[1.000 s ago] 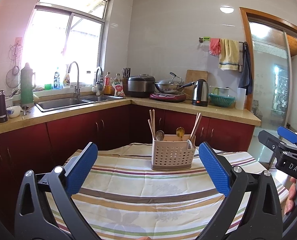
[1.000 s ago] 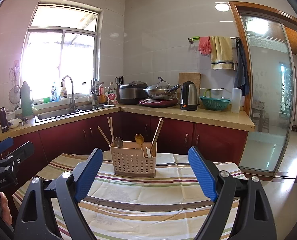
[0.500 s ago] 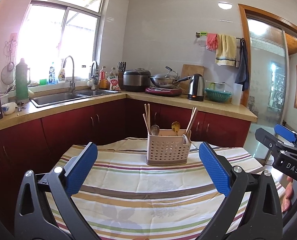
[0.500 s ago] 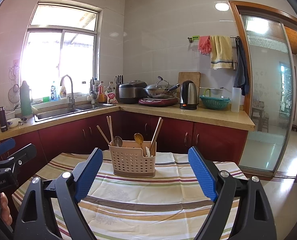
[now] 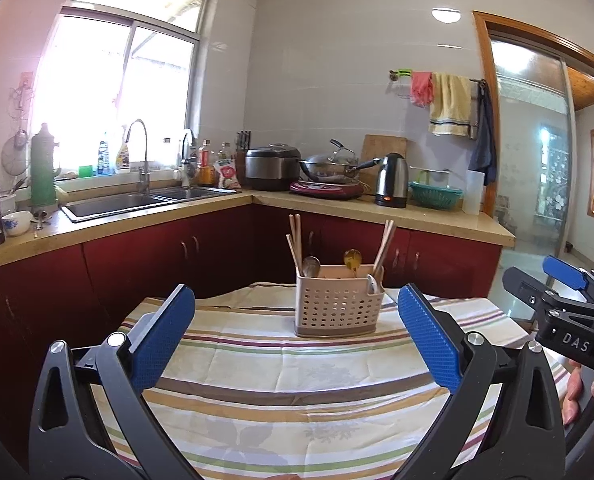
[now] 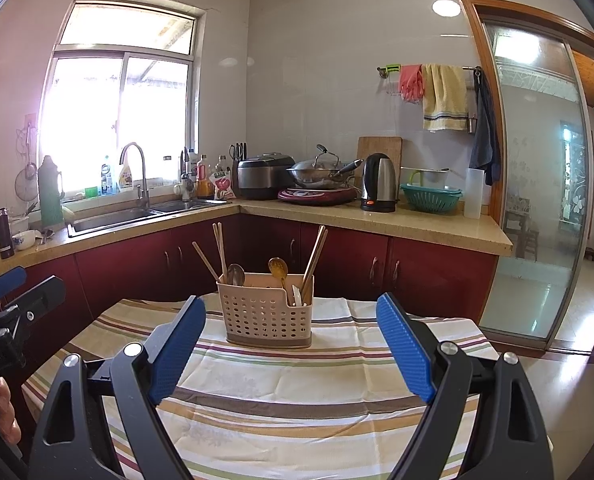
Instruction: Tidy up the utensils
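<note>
A beige perforated utensil basket (image 5: 338, 307) stands on the striped tablecloth (image 5: 281, 376) near the table's far edge; it also shows in the right wrist view (image 6: 268, 317). It holds wooden chopsticks (image 5: 382, 246), a silver spoon (image 5: 310, 266), a gold spoon (image 5: 352, 258) and a white spoon (image 5: 372, 282). My left gripper (image 5: 296, 300) is open and empty, well short of the basket. My right gripper (image 6: 291, 311) is open and empty, also short of it. Each gripper shows at the edge of the other's view.
A kitchen counter (image 5: 377, 210) with red cabinets runs behind the table, with a sink (image 5: 117, 204), rice cooker (image 5: 272, 166), wok (image 5: 329, 166) and kettle (image 5: 392, 179). A glass sliding door (image 6: 537, 184) is at the right.
The left gripper's view has swung to the left, so the basket now sits further right in it. The right gripper has barely moved. Both stay open.
</note>
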{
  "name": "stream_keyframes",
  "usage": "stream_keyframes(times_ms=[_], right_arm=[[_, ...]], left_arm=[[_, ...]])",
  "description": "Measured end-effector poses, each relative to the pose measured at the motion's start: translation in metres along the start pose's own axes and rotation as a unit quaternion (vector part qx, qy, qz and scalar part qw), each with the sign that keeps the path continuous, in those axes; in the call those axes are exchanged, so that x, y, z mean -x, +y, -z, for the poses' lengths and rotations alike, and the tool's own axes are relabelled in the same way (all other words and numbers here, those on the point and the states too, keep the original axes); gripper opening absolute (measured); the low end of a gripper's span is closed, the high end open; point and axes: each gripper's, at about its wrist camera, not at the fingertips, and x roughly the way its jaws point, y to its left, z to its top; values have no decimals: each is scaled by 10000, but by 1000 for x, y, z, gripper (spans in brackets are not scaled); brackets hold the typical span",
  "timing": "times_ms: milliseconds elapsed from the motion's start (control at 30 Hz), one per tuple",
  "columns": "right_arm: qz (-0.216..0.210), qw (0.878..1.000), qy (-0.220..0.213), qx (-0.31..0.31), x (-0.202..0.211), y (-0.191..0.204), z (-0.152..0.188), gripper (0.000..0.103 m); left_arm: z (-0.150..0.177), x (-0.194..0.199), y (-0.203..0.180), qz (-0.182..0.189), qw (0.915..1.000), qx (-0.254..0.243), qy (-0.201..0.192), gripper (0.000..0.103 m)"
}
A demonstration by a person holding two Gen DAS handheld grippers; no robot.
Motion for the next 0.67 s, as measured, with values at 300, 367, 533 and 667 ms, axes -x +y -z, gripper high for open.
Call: stream_keyframes(times_ms=[300,367,533,667], right_arm=[[-15,9999,134,-11,-10,0,4,85],[-7,9999,168,-16,-13,-1,5,85],[21,9996,268,-68,-23,-4,9,85],[55,9993,348,-104,-32,-6,12,85]], left_arm=[[8,-15,-7,-15,9997,-144,197,99],[8,-19,-6,-18,9997,-66,244,99],[6,-26,-2,-74,9999,2,147,99],[7,-38,1,-66,9997,50,241,99]])
